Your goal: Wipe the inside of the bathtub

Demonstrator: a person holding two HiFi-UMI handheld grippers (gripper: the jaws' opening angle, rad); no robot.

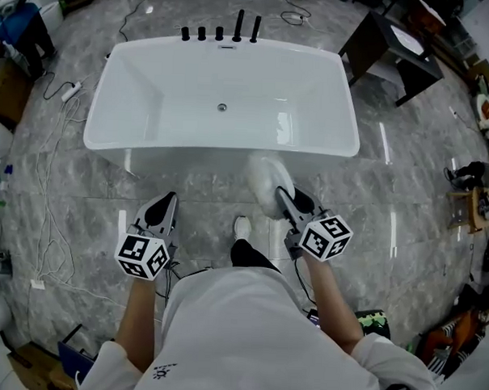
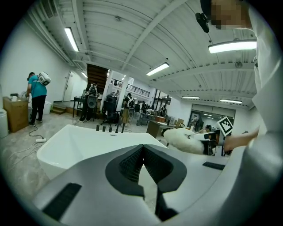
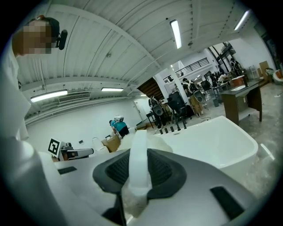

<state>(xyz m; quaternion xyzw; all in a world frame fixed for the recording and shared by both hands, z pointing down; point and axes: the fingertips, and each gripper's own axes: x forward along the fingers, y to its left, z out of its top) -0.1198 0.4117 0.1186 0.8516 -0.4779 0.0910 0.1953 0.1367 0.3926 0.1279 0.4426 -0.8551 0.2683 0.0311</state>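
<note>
The white bathtub [image 1: 151, 105] stands ahead of me, with black taps [image 1: 220, 33] on its far rim and a drain [image 1: 222, 107] in the floor. Just short of the near rim, my right gripper [image 1: 288, 202] is shut on the white handle [image 3: 139, 154] of a fluffy white wiping pad [image 1: 268, 181]. The pad hangs over the near rim's outer side. In the left gripper view the bathtub [image 2: 75, 148] and the pad [image 2: 185, 140] both show. My left gripper [image 1: 163, 213] is over the floor left of the pad, shut with nothing in it [image 2: 142, 148].
A dark table [image 1: 392, 47] stands past the tub's far right corner. White cables [image 1: 55, 182] and a power strip [image 1: 69, 92] lie on the marble floor at left. My shoe [image 1: 241, 227] is near the tub. A person in a teal shirt [image 2: 37, 95] stands far left.
</note>
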